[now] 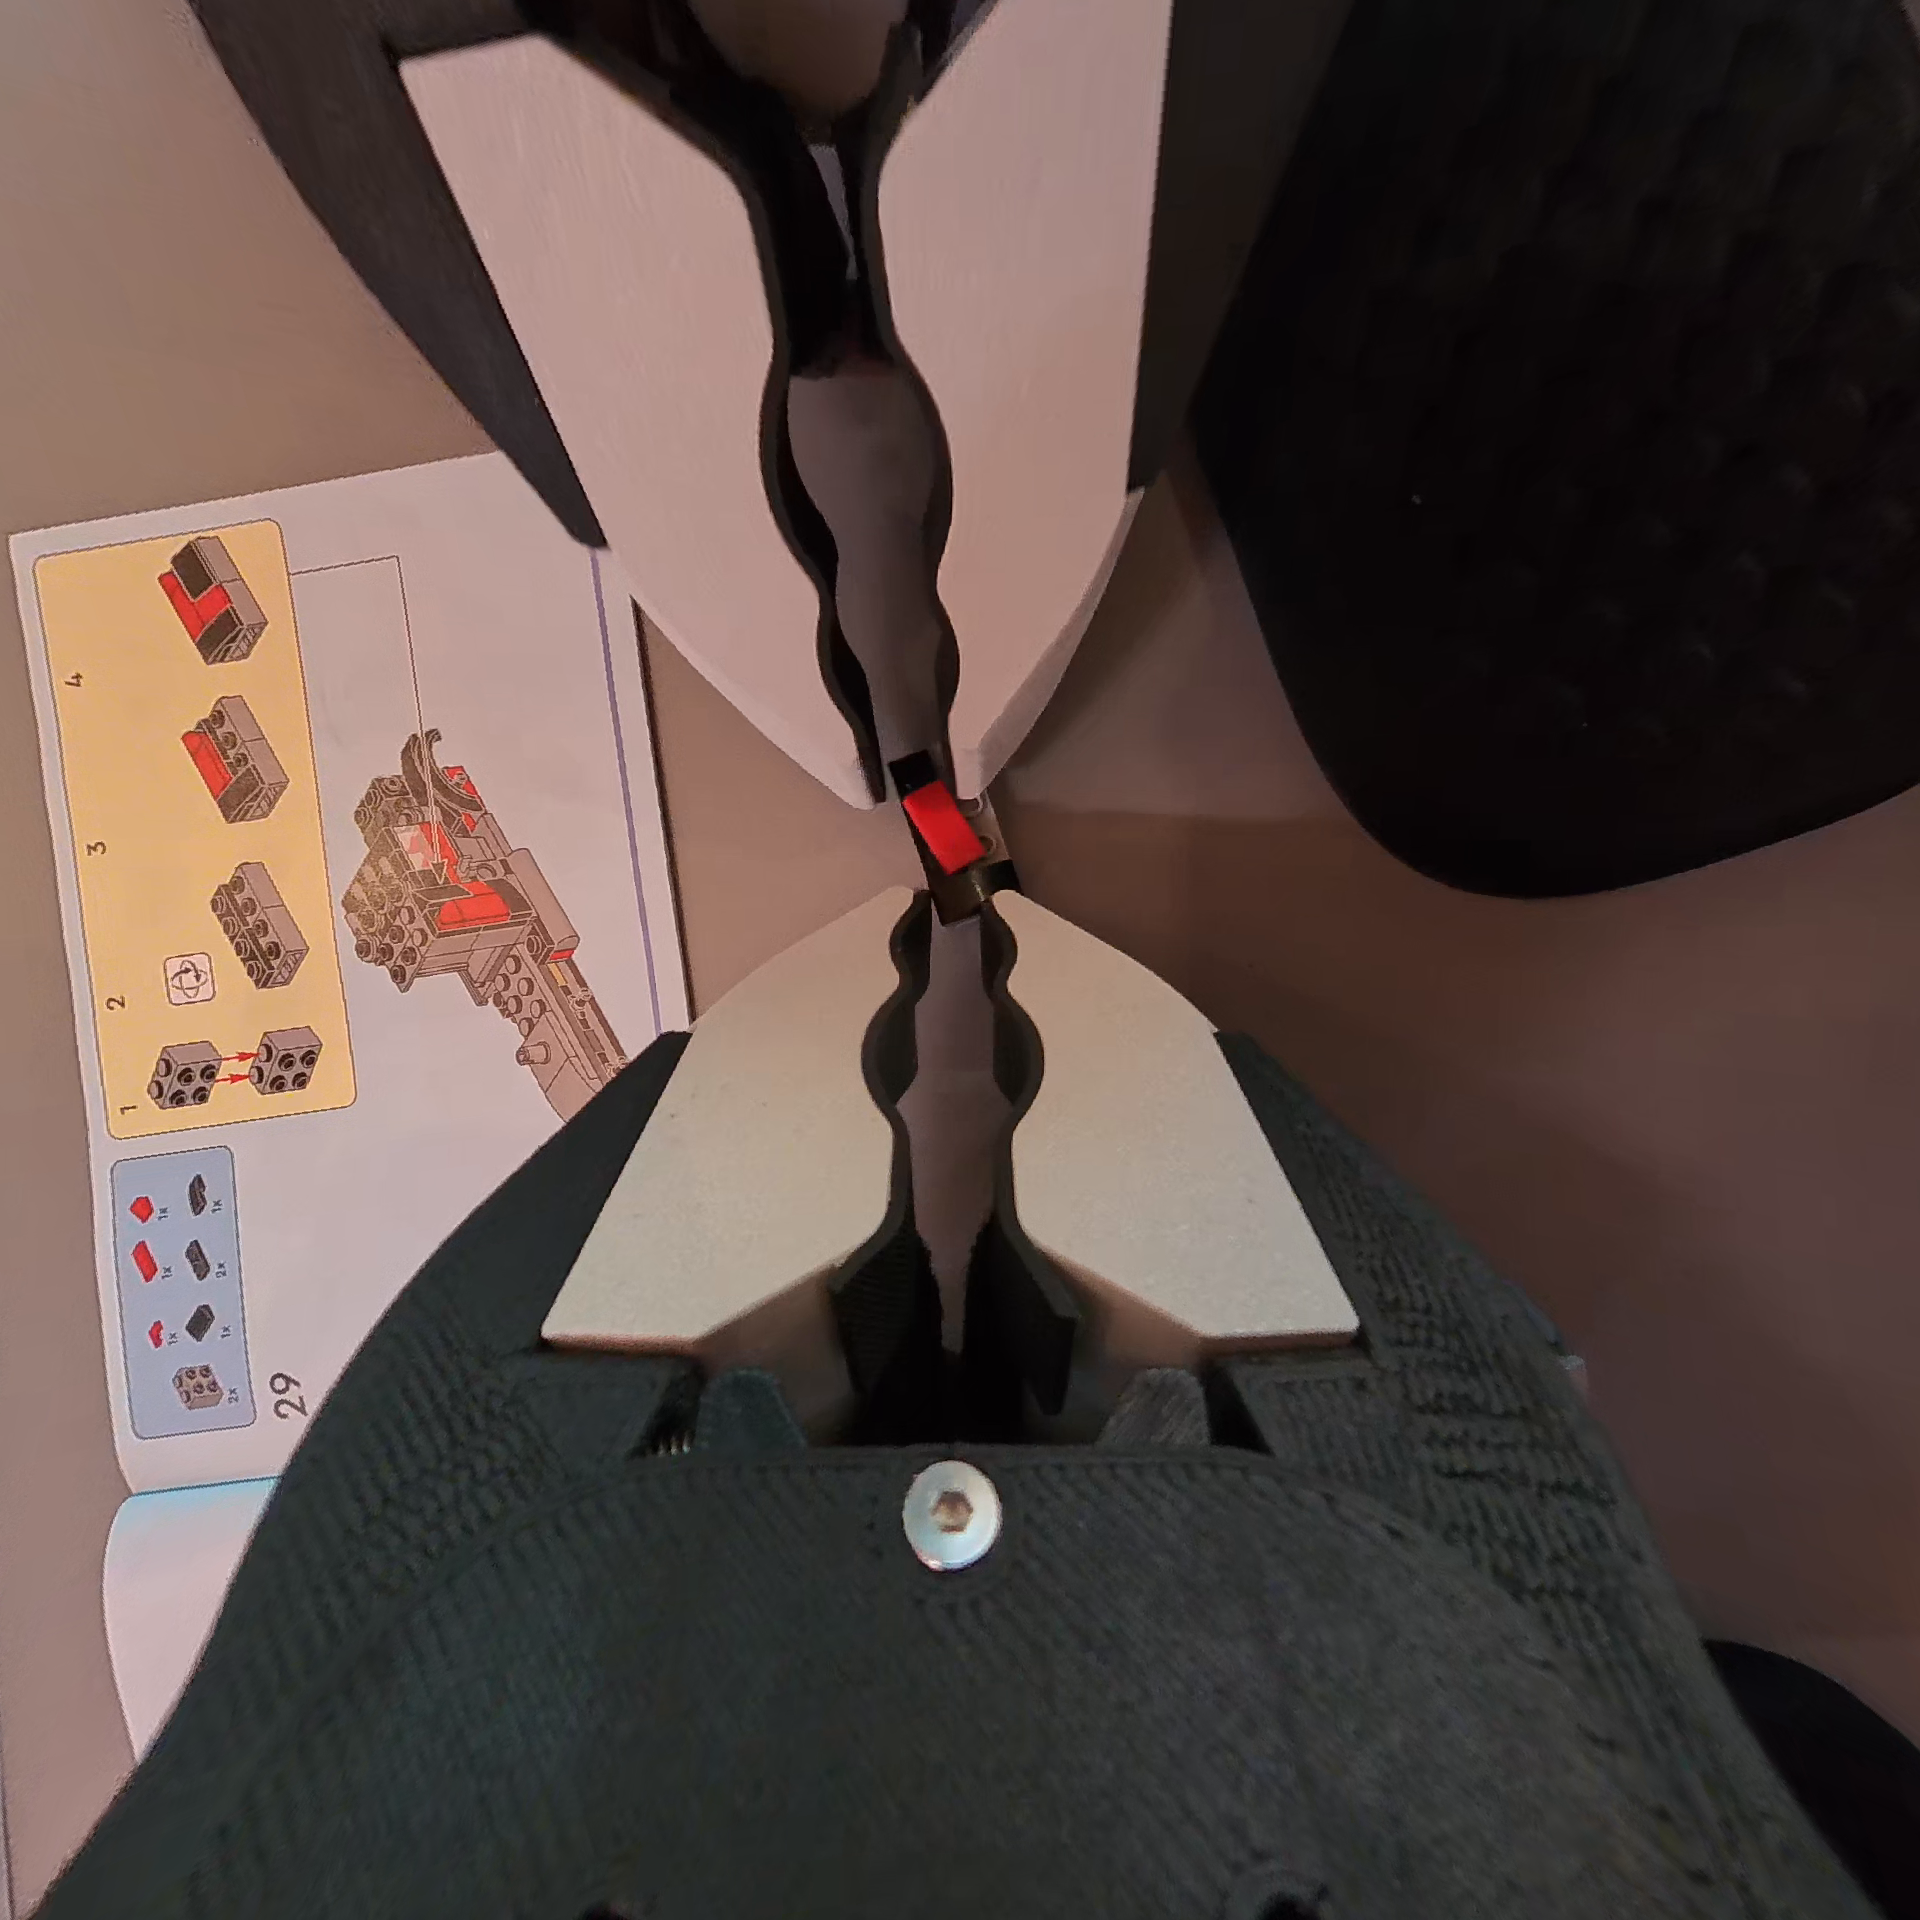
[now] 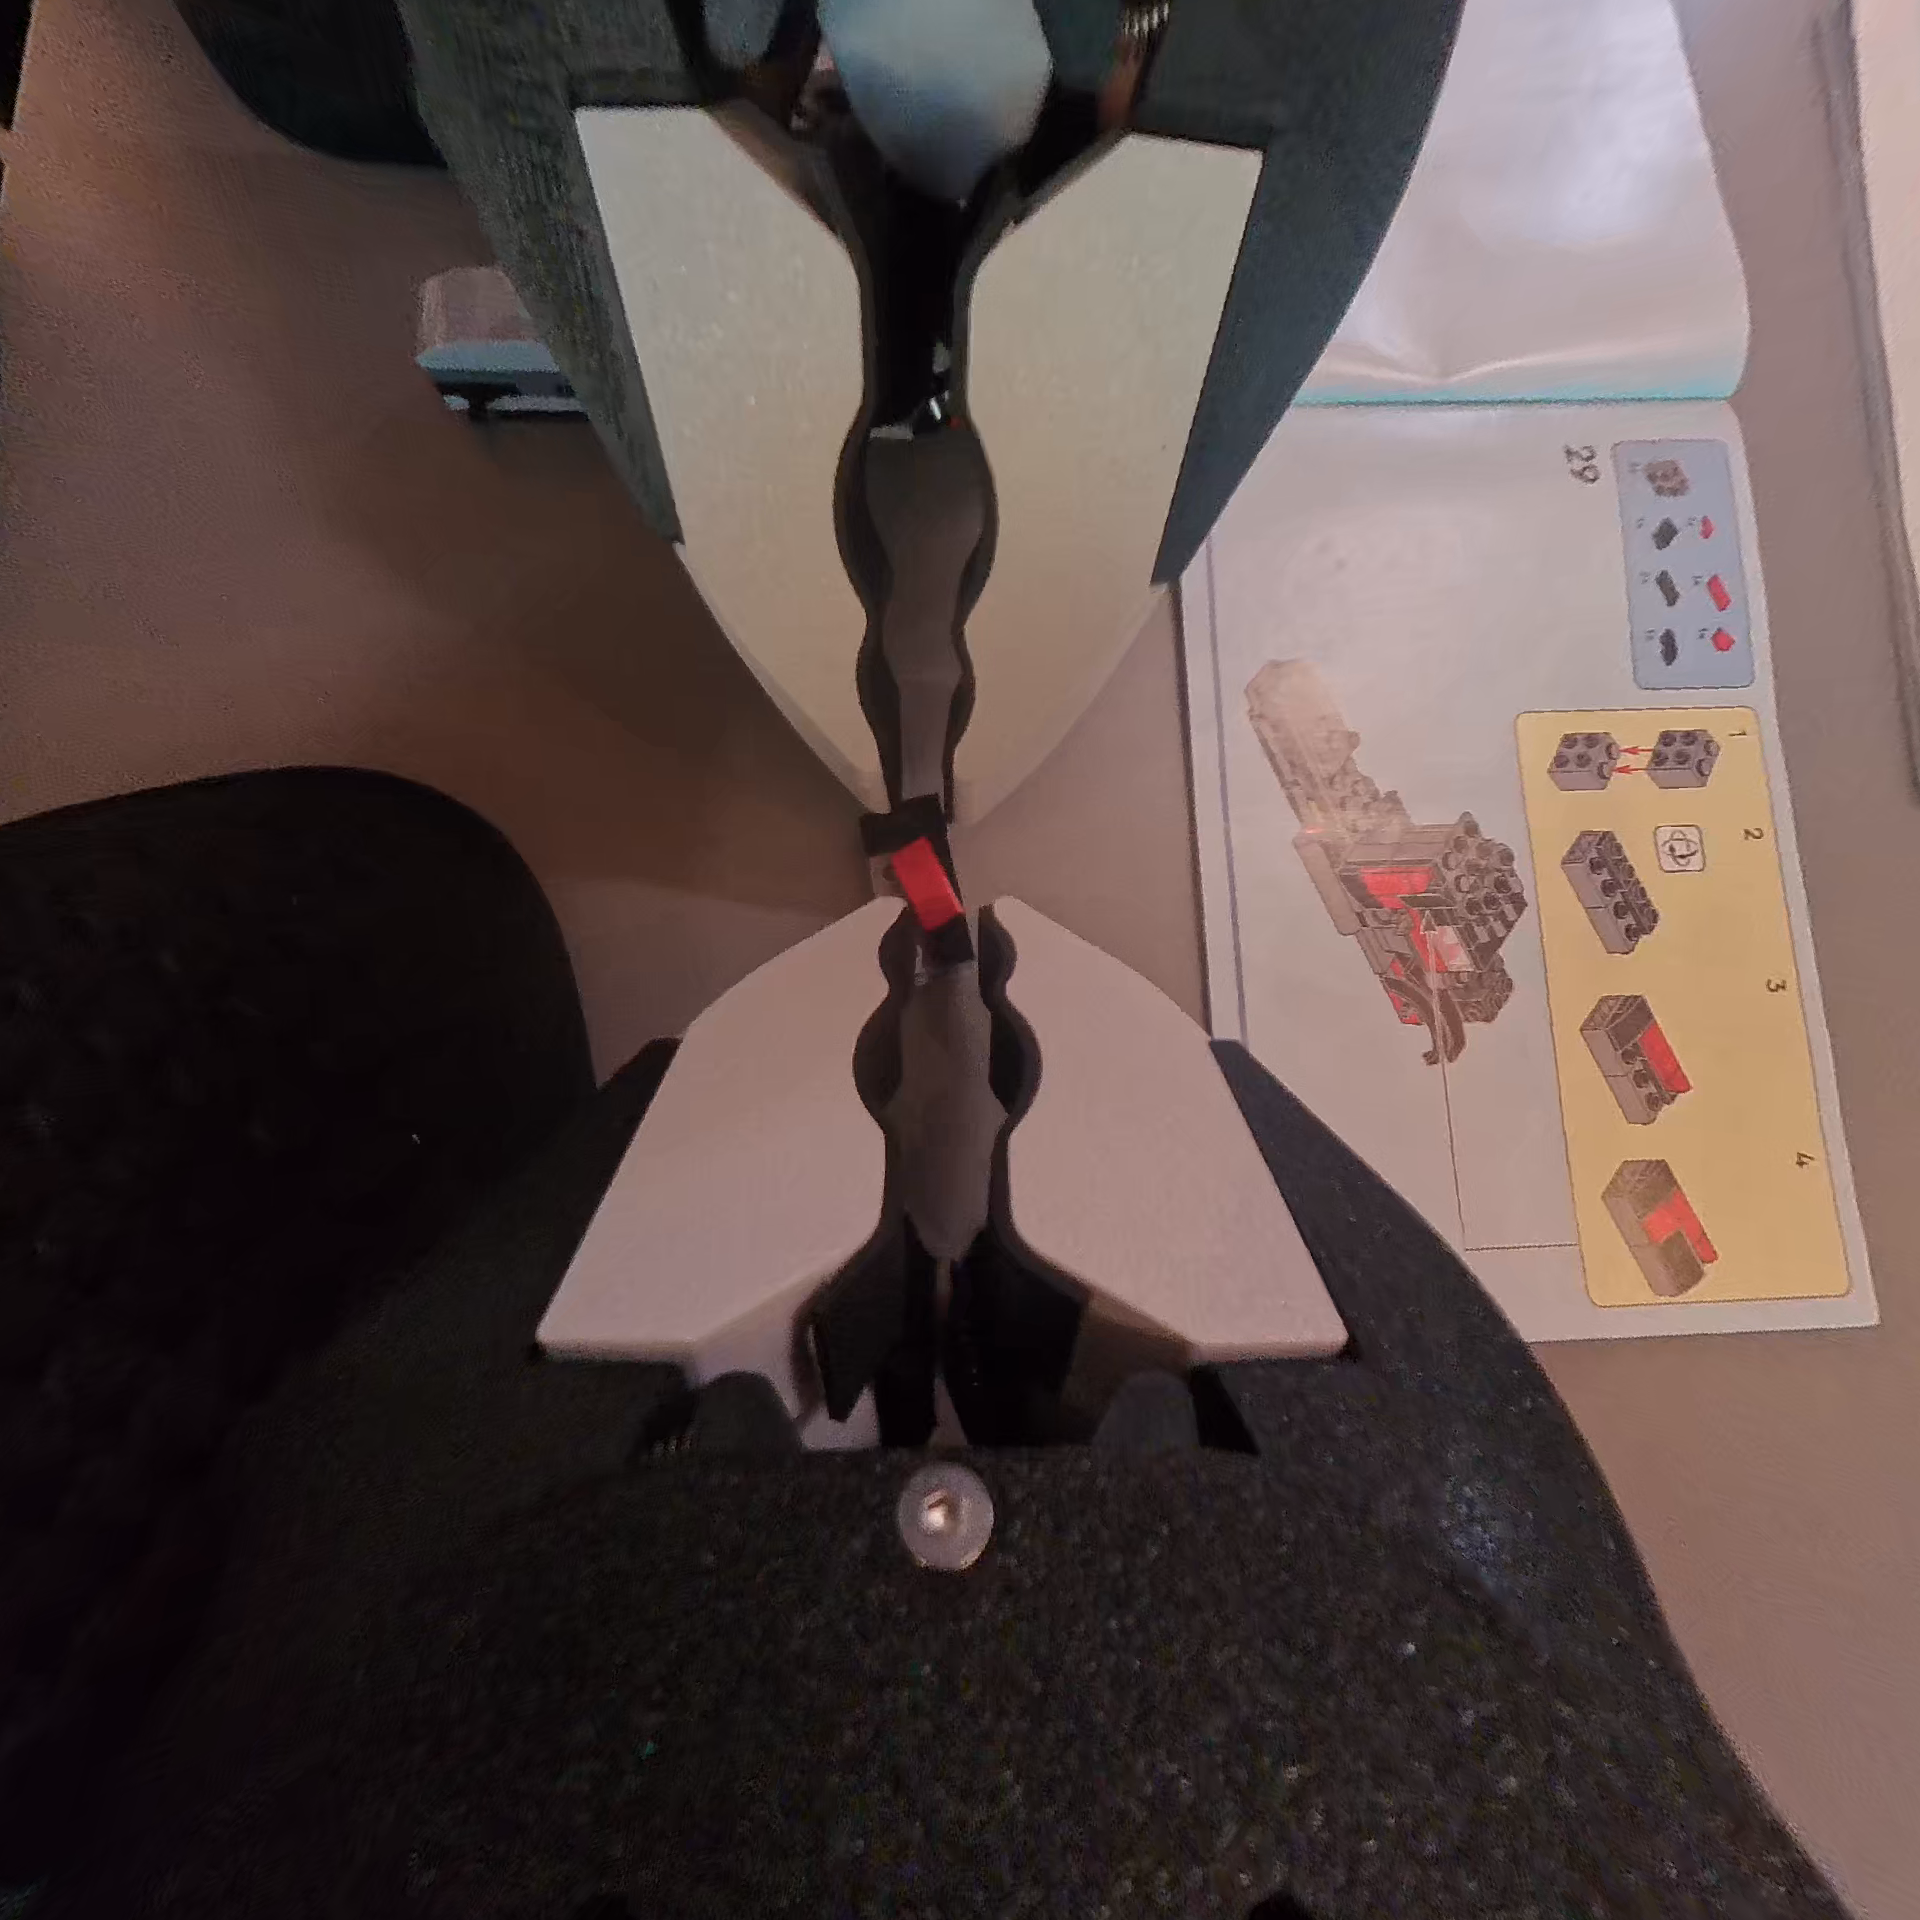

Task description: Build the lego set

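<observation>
A small lego sub-assembly [image 1: 943, 831] of red, black and grey pieces hangs in the air between the two grippers, which face each other tip to tip. My left gripper [image 1: 951, 914] is shut on its near black end. My right gripper [image 1: 925, 774] comes in from the top of the left wrist view and is shut on the far black end. In the right wrist view the same assembly [image 2: 923, 881] sits between my right gripper [image 2: 940, 930] at the bottom and my left gripper [image 2: 914, 810] at the top.
An open instruction booklet [image 1: 312, 831] lies flat on the brown-grey table [image 1: 1351, 1143], left of the grippers; it also shows in the right wrist view [image 2: 1558, 935]. A black rounded seat-like shape [image 1: 1610, 416] is on the other side [image 2: 260, 1039]. A small grey and light-blue object [image 2: 478, 332] is behind. My left and right fingertips are right by each other. From either gripper's tips it is about 11 cm to the black rounded seat-like shape [image 1: 1610, 416].
</observation>
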### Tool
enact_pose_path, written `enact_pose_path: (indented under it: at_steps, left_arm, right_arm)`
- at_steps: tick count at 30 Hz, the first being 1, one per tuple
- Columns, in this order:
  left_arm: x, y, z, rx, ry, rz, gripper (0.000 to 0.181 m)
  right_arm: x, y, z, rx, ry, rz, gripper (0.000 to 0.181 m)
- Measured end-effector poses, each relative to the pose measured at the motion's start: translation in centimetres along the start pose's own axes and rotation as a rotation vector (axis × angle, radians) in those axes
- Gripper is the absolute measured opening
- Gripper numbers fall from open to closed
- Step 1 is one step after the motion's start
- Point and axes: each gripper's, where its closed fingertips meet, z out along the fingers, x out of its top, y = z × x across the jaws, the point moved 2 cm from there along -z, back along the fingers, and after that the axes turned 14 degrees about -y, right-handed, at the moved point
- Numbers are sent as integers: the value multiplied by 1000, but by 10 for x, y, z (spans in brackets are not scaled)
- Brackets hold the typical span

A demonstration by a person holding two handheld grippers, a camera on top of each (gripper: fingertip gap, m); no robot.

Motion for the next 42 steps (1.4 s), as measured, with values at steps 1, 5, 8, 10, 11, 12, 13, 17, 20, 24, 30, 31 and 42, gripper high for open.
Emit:
enact_pose_path:
  at_steps: [1,5,8,10,11,12,13,17,20,24,30,31,42]
  left_arm:
    - [0,0,0,1,0,-1,9]
    - [-1,-1,0,-1,1,-7,9]
    - [-2,-1,1,-4,0,-10,10]
    - [-2,-1,1,-5,-1,-9,10]
    - [-2,-1,1,-5,-2,-8,10]
    - [-2,-1,1,-5,-2,-8,10]
    - [-2,-1,1,-5,-2,-7,10]
    - [-2,-1,2,-7,1,-6,10]
    - [-1,0,2,-9,1,-1,10]
    - [-1,0,2,-12,3,0,10]
    - [-3,0,4,-11,-9,6,9]
    - [-3,0,4,-12,-10,8,9]
    - [-3,1,5,-15,-17,22,8]
  right_arm:
    - [1,0,-1,-12,17,-7,11]
    - [6,-3,-2,-36,65,-59,6]
    - [8,-4,2,-29,66,-69,6]
    - [6,-2,4,-28,52,-60,6]
    - [6,-1,5,-25,52,-53,6]
    - [5,-1,5,-19,56,-45,6]
    - [5,-1,5,-11,60,-33,6]
    - [4,1,5,44,78,34,6]
    - [4,1,5,79,78,55,6]
    - [4,2,6,130,62,57,9]
    - [6,5,7,257,54,115,9]
    - [6,4,7,286,45,132,9]
    - [-1,4,6,531,2,315,7]
